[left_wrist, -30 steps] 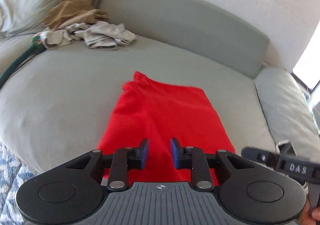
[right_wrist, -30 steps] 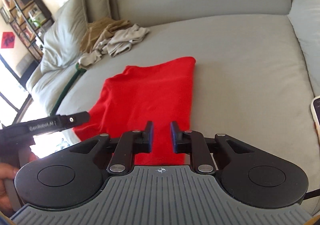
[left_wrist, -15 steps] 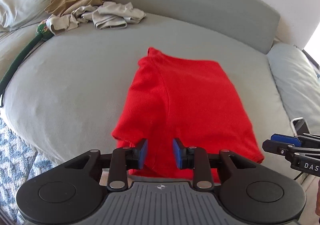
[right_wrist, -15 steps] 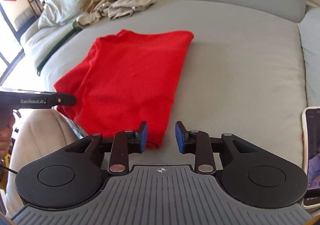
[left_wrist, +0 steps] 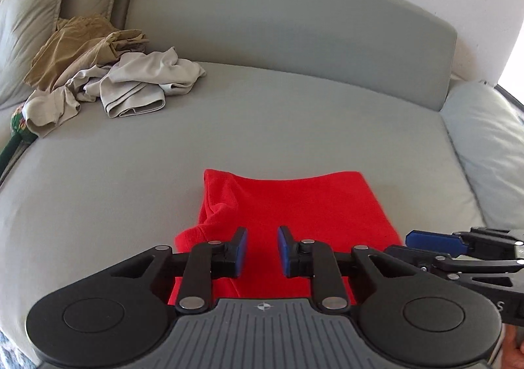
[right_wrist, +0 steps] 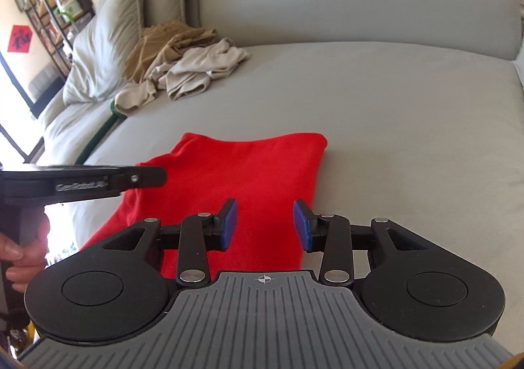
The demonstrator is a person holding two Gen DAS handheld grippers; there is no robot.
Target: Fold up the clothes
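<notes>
A red garment (left_wrist: 304, 205) lies folded lengthwise on the grey sofa seat (left_wrist: 262, 126), its near end at the seat's front edge; it also shows in the right wrist view (right_wrist: 235, 179). My left gripper (left_wrist: 262, 252) is open and empty, low over the garment's near left part. My right gripper (right_wrist: 265, 224) is open wider and empty, over the garment's near right edge. The right gripper also shows at the right of the left wrist view (left_wrist: 458, 247), and the left gripper at the left of the right wrist view (right_wrist: 108, 182).
A pile of beige and tan clothes (left_wrist: 108, 80) lies at the back left of the seat (right_wrist: 186, 64). Grey cushions (right_wrist: 108, 41) lean at the left. A pale cushion (left_wrist: 488, 139) sits at the right. A shelf unit (right_wrist: 42, 8) stands beyond the sofa.
Both grippers have dropped lower and moved closer to the garment's near end. The right gripper's jaws have opened wider. The garment has not moved.
</notes>
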